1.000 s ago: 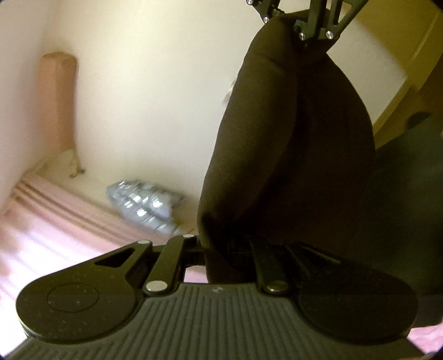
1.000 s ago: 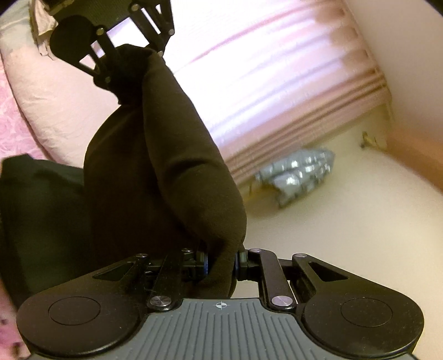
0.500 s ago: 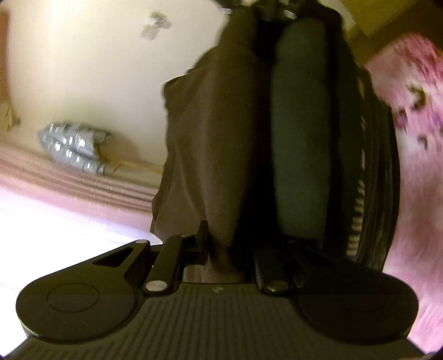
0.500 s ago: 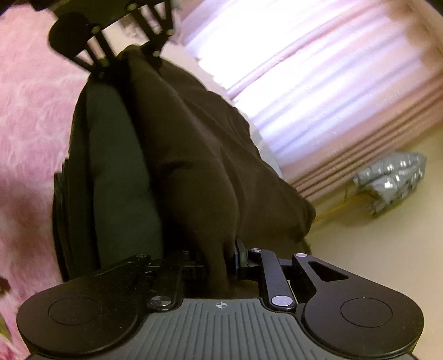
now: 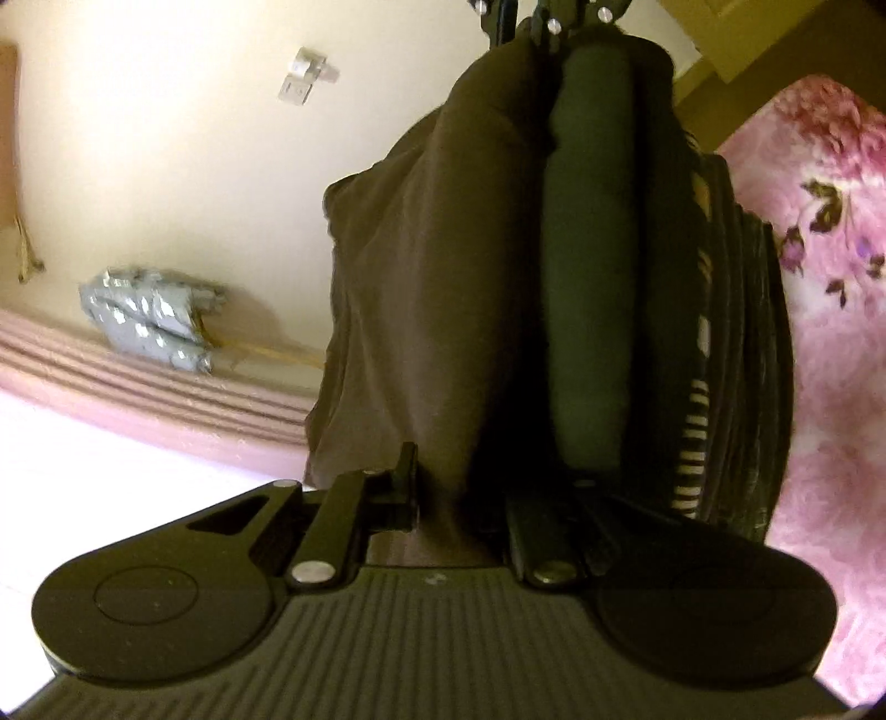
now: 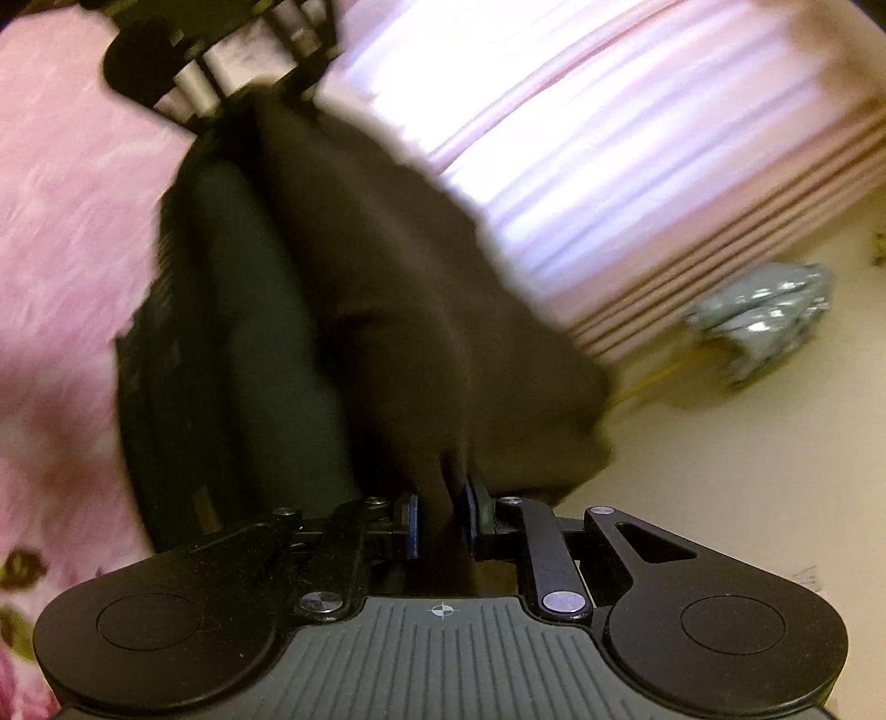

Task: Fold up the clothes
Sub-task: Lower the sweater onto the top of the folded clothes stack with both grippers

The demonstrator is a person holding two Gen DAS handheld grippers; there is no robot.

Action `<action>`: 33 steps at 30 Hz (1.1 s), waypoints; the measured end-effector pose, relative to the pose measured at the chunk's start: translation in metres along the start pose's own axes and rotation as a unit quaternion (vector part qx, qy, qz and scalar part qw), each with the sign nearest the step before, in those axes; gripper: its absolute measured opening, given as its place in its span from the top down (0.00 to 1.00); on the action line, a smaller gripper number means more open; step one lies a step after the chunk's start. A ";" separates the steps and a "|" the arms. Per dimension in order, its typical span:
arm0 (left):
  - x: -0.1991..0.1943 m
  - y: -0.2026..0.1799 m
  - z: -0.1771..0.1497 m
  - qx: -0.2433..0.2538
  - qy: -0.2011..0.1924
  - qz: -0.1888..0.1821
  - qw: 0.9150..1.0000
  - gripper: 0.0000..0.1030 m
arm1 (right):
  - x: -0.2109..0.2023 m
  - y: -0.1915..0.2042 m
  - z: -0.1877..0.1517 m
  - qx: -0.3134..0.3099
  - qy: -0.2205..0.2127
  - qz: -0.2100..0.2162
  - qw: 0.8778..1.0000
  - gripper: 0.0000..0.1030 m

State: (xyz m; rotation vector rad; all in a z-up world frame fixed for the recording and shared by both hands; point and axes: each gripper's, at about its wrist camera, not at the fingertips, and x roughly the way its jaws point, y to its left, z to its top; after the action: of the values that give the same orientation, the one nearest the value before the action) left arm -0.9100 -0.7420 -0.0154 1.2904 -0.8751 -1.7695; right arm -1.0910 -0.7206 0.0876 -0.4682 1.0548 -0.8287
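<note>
A dark brown garment [image 5: 421, 288] stretches between my two grippers. My left gripper [image 5: 459, 498] is shut on one end of it; its right finger is lost in shadow. In the right wrist view my right gripper [image 6: 440, 523] pinches the other end of the brown garment [image 6: 398, 288] between blue pads [image 6: 411, 526]. The cloth lies down against a stack of folded dark clothes [image 5: 592, 266], one of them striped, on a pink floral blanket [image 5: 830, 277]. The same stack of folded clothes [image 6: 238, 343] shows in the right wrist view. Each gripper appears at the top of the other's view: the right gripper [image 5: 545, 19], the left gripper [image 6: 221, 72].
A crumpled silver foil bag [image 5: 152, 318] lies on the cream floor beside the pink ribbed bed edge [image 5: 138, 387]. The foil bag [image 6: 769, 321] is blurred in the right wrist view. A small white fitting [image 5: 307, 75] sits on the floor farther off.
Both grippers have come down with the brown garment, from hanging in the air to lying against the folded stack on the pink blanket. Both grips held throughout.
</note>
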 end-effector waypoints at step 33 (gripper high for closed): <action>-0.026 0.005 0.005 -0.043 -0.007 0.000 0.999 0.89 | -0.007 0.007 -0.022 0.051 0.006 -0.018 0.999 0.92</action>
State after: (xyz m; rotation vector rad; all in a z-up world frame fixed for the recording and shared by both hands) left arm -0.9087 -0.7213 0.0017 1.2231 -0.7980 -1.7992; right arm -1.1097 -0.7099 0.0775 -0.3979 1.0125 -0.9139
